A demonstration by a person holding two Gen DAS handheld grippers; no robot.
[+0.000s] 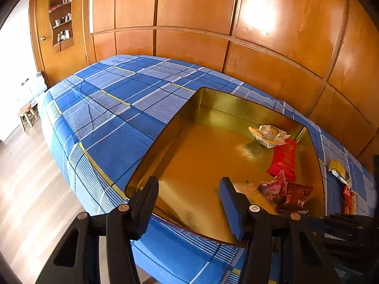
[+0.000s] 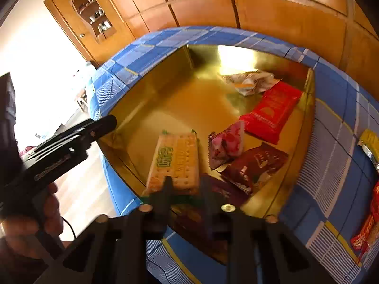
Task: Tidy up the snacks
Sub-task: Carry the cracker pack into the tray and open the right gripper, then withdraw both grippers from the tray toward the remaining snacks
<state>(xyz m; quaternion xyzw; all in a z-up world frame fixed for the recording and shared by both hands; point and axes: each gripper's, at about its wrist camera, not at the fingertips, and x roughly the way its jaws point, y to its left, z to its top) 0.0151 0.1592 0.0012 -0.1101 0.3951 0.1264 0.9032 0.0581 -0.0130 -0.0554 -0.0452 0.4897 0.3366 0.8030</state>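
Note:
A gold tin [image 1: 165,139] lies open on the blue plaid bed [image 1: 113,118]. Inside lie a white packet [image 2: 251,82], a red one [image 2: 270,111], a pink one [image 2: 227,144], a dark red one [image 2: 255,163] and a cream cracker packet [image 2: 175,161]. My right gripper [image 2: 188,184] is blurred, its fingers close together over the cracker packet's near end. Whether they pinch it I cannot make out. My left gripper [image 1: 188,181] is open astride the tin's near left corner, one finger outside the wall and one inside. The left gripper [image 2: 106,122] also shows at the tin's left rim.
On the sheet right of the tin lie a yellow packet [image 1: 338,170] and red-orange packets [image 2: 367,232]. A wooden panelled wall [image 1: 260,71] runs behind the bed. A small stool [image 1: 27,116] stands on the wood floor to the left. A hand [image 2: 21,224] holds the left gripper.

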